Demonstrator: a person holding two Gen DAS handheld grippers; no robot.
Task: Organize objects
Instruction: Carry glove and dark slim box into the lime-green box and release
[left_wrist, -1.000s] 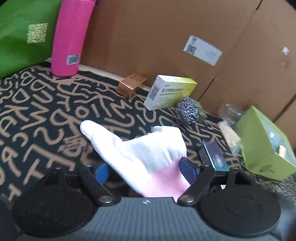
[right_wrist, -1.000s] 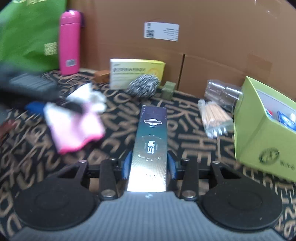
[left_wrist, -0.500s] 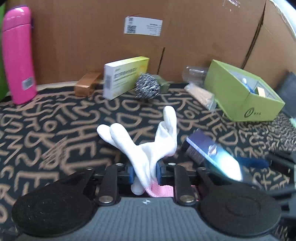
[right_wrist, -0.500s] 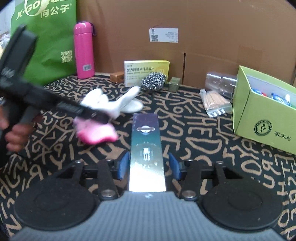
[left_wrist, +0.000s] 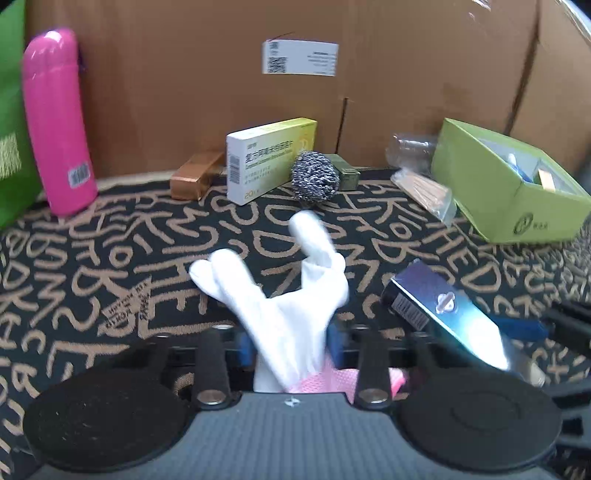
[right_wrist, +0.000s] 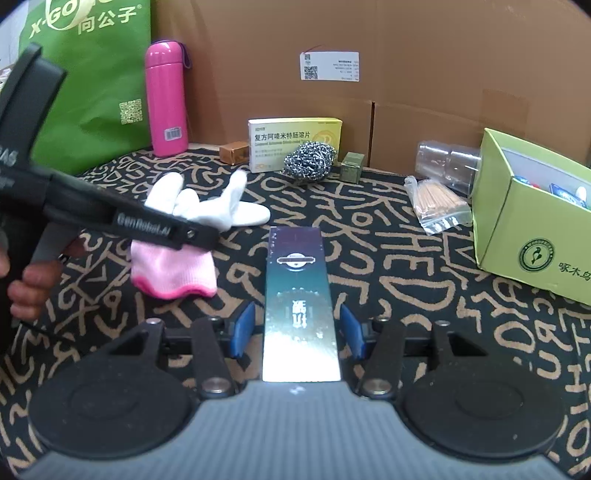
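- Left wrist view: my left gripper (left_wrist: 291, 341) is clenched on a white glove with a pink cuff (left_wrist: 291, 314), its fingers splayed forward above the black mat with tan lettering (left_wrist: 110, 266).
- Right wrist view: my right gripper (right_wrist: 300, 330) has the long dark box with a shiny printed face (right_wrist: 300, 295) lying between its blue pads (right_wrist: 243, 328); a sliver of gap shows on each side, so I cannot tell whether the jaws actually pinch it.
- From the right wrist, the left gripper crosses the frame at left, the glove dangling from it just beside the dark box.
- Along the cardboard wall (right_wrist: 406, 55) stand a pink flask (right_wrist: 166, 99), a small copper box (right_wrist: 233, 152), a white-and-yellow medicine carton (right_wrist: 293, 142), a steel wool scourer (right_wrist: 310, 160) and a small olive box (right_wrist: 352, 167).
- At right, a bag of toothpicks (right_wrist: 437, 201) lies near the open lime-green box (right_wrist: 532, 236), a clear plastic container (right_wrist: 448, 162) behind it.
- A green shopping bag (right_wrist: 88, 74) leans at far left.
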